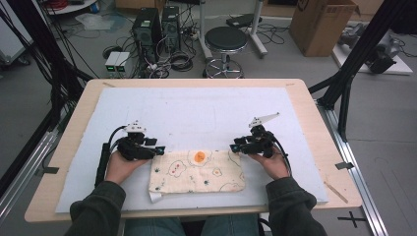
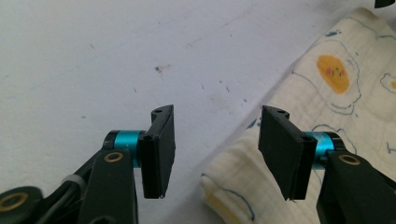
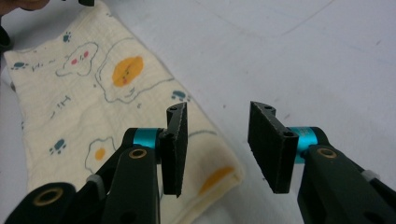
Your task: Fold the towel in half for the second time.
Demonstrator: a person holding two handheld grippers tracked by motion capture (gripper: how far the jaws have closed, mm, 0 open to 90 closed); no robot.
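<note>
At the near edge of the pale wooden worktop [image 1: 305, 96], two dark green sleeves [image 1: 98, 209] come in from below. Just beyond them a folded cream cloth printed with fried eggs and paw marks [image 1: 196, 172] lies flat on the light blue-white mat [image 1: 196, 113] that covers most of the worktop, near its front edge and about midway between left and right. The left hand-held gripper [image 2: 212, 151] sits at the cloth's left end, its jaws apart, one over the bare mat and one over the cloth's folded corner, not pressing on it. The right hand-held gripper [image 3: 217, 147] is at the cloth's right end, jaws apart too, astride the cloth's edge without clamping it. The mat shows small dark specks. Farther off, on the grey floor, stand a round black stool [image 1: 225, 42], two black computer towers [image 1: 156, 27] among tangled cables, and a brown cardboard box [image 1: 319, 24] at far right.
</note>
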